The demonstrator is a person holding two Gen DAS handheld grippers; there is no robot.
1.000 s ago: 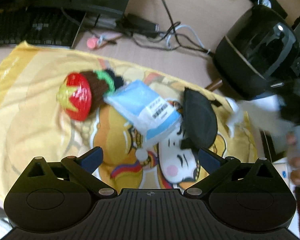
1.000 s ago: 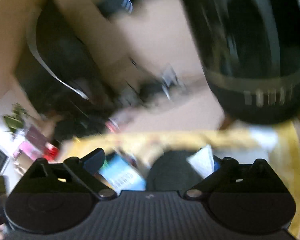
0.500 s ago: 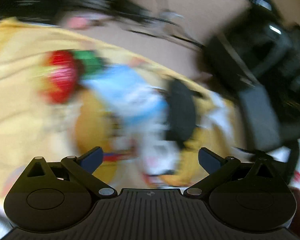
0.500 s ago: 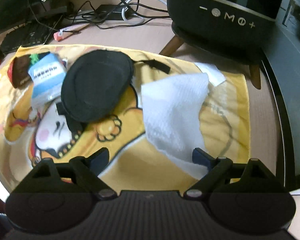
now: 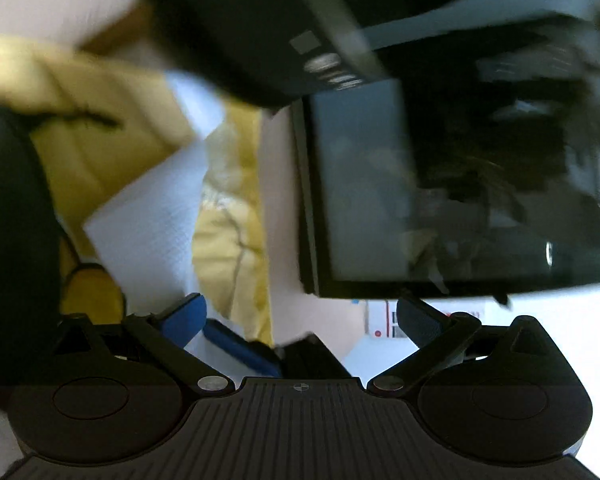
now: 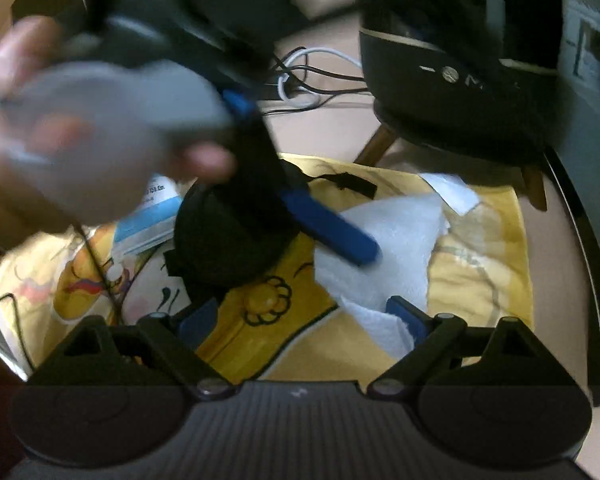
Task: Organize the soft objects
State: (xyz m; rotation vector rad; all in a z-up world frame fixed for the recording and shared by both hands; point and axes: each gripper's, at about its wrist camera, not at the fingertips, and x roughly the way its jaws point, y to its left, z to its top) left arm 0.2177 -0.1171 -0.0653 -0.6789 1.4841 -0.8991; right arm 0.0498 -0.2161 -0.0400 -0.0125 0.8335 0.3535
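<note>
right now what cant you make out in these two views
- Red plush toy: absent from both views; the left gripper and the hand holding it block the right wrist view's left side.
- Blue packet: mostly covered by that hand; label too blurred to read.
- Black eye mask: partly behind the left gripper.
- Left wrist view: motion-blurred; white tissue only roughly visible.

Tan desk (image 6: 332, 136) w/ yellow towel (image 6: 488, 276), cables (image 6: 312, 80), black appliance (image 6: 460, 80) directly on it.

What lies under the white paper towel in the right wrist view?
The white paper towel lies on the yellow cartoon cloth, which shows all round it. What the cloth covers beneath the towel is hidden.
</note>
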